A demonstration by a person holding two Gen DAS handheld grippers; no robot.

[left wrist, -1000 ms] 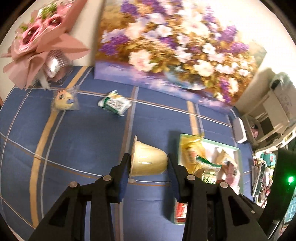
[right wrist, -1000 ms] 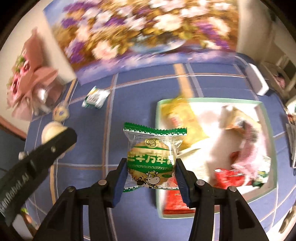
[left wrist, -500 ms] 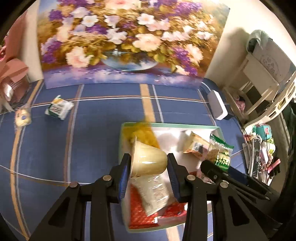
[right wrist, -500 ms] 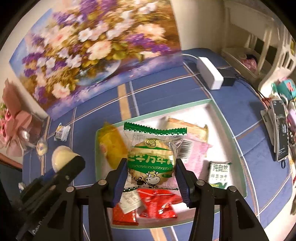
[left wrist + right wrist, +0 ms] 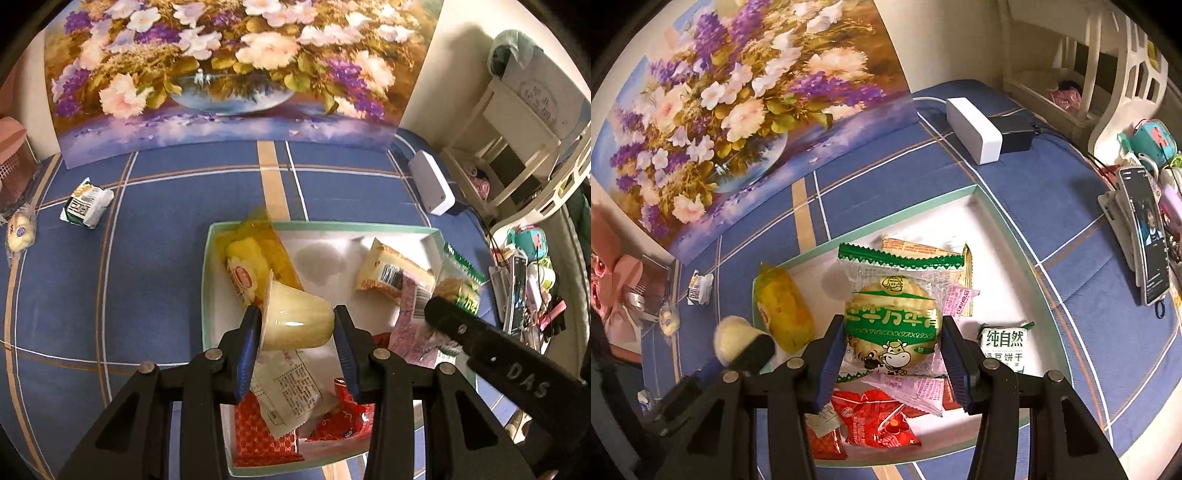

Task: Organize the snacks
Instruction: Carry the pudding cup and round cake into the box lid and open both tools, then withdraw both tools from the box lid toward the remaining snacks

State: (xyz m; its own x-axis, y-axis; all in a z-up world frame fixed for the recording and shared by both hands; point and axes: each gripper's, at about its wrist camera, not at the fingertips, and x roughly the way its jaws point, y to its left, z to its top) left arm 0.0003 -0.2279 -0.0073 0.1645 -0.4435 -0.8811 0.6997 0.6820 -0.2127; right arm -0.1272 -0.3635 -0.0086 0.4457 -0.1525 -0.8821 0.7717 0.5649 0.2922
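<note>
The left gripper is pinching a pudding cup and the right gripper a cookie packet, both probably just above the tray. Best to be lowering each over bare tray floor before letting go.

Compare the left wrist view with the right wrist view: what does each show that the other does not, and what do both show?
Only the left wrist view shows the white shelf unit in full. Only the right wrist view shows the phone on its stand and the pink bouquet. Both show the tray of snacks, the flower painting, the left gripper shut on a pudding cup, and the right gripper shut on a green biscuit packet.
</note>
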